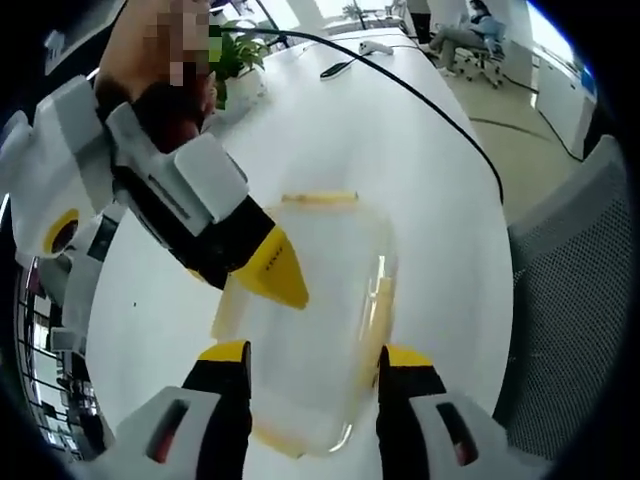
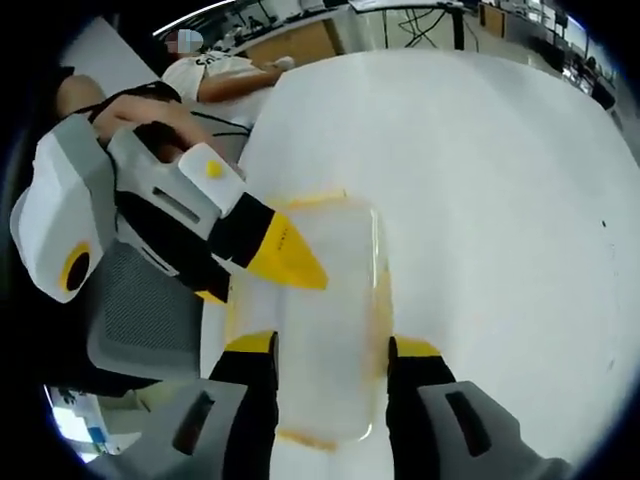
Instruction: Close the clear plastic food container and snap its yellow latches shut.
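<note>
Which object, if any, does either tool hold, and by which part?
Neither clearly grips anything. Both tools, the left and the right, stand open, jaws straddling opposite ends of the clear container; contact cannot be told.

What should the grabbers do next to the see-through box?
Probably press down on the container: both open grippers, left and right, straddle it from opposite ends, the lid looks on, and whether its yellow latch is snapped is hard to tell.
</note>
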Demonstrator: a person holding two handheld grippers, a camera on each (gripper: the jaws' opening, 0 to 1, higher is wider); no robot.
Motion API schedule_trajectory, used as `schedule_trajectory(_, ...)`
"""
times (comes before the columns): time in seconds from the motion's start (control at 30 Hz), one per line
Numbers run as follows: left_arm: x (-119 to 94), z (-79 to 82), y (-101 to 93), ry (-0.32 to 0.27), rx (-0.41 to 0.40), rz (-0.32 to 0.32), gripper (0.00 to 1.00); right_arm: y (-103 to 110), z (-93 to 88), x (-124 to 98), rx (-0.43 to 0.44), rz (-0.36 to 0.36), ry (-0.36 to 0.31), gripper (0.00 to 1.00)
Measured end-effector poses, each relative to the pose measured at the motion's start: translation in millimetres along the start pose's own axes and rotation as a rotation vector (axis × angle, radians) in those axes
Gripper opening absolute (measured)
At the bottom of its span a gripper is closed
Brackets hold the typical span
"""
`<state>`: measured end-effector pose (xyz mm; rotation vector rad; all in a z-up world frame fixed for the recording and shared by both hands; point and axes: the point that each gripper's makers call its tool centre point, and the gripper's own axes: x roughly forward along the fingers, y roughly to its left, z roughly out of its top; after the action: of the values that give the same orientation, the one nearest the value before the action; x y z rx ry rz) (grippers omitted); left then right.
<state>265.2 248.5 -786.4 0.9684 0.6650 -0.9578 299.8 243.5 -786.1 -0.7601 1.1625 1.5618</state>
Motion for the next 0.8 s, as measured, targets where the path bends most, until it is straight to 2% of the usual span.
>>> schedule_trajectory(0.17,-1,-0.3,1.5,0.002,-0.002,0.0,0.45,0,-0.1,0,0.005,-0.002,0.012,0.4)
schedule_trajectory(0.4,-2,0.9,1.9,0.001,-0.008,-0.004,0.46,2,0.5,-3,-0.012,-0.029,-0.029,0.41)
schedule_trajectory(0.5,-3,2.2,3.2,0.003,-0.032,-0.023,0.46,3,3.1,-4,-0.059,-0.069,-0.035,0.41)
schedule_trajectory(0.57,-4,0.4,0.3,0.018,-0.008,-0.065,0.49,4,2.2,-5,-0.051,-0.088,-0.045,0.41)
schedule_trajectory(0.67,-6,1.3,3.1,0.009,-0.002,-0.077,0.47,1,0.0,-9,-0.043,-0.119,-0.072,0.38)
schedule_trajectory(0.73,-9,3.2,3.5,-0.003,-0.07,-0.095,0.46,-3,4.5,-16,-0.043,-0.166,-0.134,0.37)
schedule_trajectory(0.8,-12,5.4,8.4,-0.018,-0.077,-0.093,0.51,-1,8.7,-24,0.004,-0.171,-0.225,0.44)
